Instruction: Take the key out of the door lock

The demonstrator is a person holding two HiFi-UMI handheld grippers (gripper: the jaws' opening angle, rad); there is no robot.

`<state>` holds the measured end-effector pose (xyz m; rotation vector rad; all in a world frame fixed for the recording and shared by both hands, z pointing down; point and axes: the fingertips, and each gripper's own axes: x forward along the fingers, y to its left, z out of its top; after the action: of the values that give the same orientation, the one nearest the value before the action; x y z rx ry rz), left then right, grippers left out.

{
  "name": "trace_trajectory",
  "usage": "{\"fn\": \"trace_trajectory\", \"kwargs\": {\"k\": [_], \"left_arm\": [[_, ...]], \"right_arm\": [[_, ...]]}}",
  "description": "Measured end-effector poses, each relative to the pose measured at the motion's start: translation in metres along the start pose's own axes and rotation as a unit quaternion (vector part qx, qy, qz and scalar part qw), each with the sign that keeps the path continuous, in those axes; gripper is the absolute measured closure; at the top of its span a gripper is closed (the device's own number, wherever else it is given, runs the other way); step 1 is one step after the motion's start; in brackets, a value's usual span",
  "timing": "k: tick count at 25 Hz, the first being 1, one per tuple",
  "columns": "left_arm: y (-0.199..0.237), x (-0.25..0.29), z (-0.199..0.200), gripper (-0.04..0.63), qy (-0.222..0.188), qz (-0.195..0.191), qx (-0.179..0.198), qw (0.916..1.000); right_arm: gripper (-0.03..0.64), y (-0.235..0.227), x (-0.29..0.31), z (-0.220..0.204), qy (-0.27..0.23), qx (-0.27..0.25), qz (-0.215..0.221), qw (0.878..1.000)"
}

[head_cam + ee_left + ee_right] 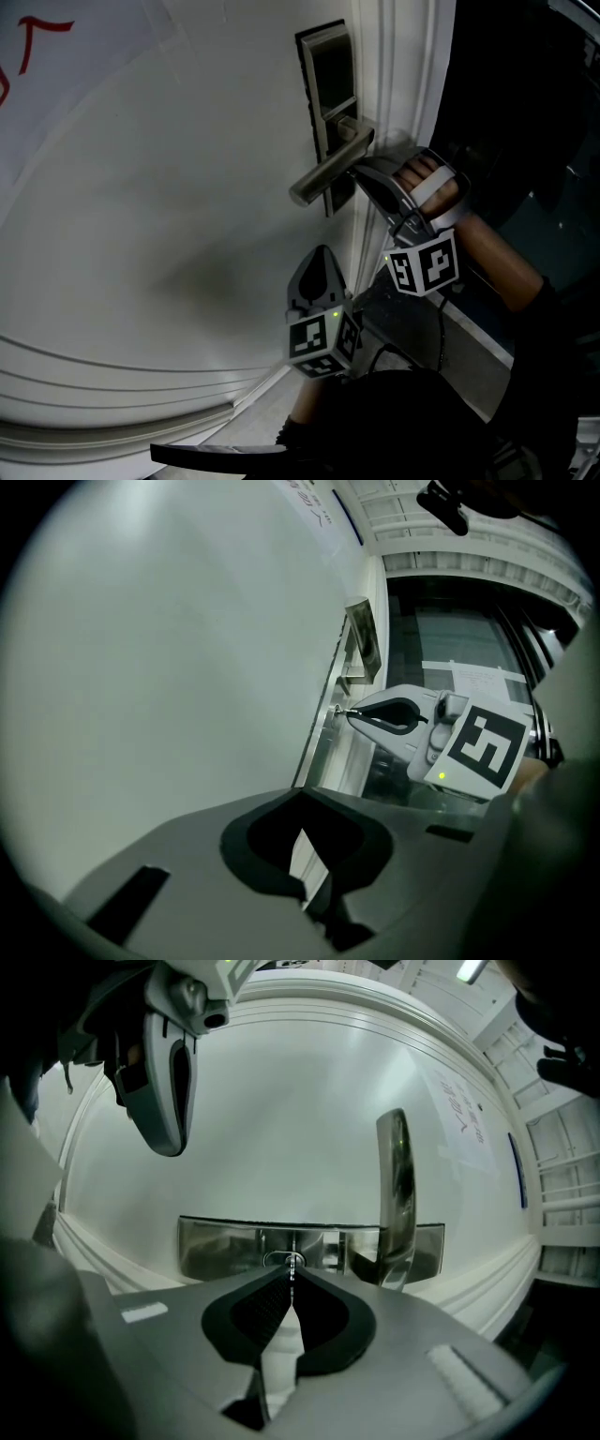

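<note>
Key (293, 1262) barely shows, just a thin sliver in the lock plate (216, 1246), at 9 o'clock from the handle (394, 1185) base. Right gripper (292, 1271) jaws are clamped on it. Left gripper (301, 803) is closed and empty (head view hides the key). Count: one key, one handle, two grippers.
</note>
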<state>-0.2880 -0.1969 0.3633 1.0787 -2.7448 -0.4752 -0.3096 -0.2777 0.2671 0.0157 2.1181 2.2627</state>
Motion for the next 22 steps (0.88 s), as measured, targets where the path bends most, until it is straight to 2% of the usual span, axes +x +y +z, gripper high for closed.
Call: {"fn": "trace_trajectory", "kwargs": {"k": [7,12,22], "left_arm": [[-0.0009,0.0002,-0.0023,0.597,0.006,-0.004,-0.004,1.0],[0.0002,0.0003,-0.0032,0.597,0.007,-0.005,-0.002,1.0],[0.0001,0.0022,-0.004,0.597,0.007,-0.01,0.0,0.9999]], "right_arm": [[0.606,0.0008,0.0002,-0.0004,-0.001,-0.026,-0.007,1.0],[0.606,-0.0009,0.0,-0.0002,0.006,0.026,0.012,1.0],[0.606,-0.0015,0.0,-0.0005,0.006,0.059,0.019,0.998]]}}
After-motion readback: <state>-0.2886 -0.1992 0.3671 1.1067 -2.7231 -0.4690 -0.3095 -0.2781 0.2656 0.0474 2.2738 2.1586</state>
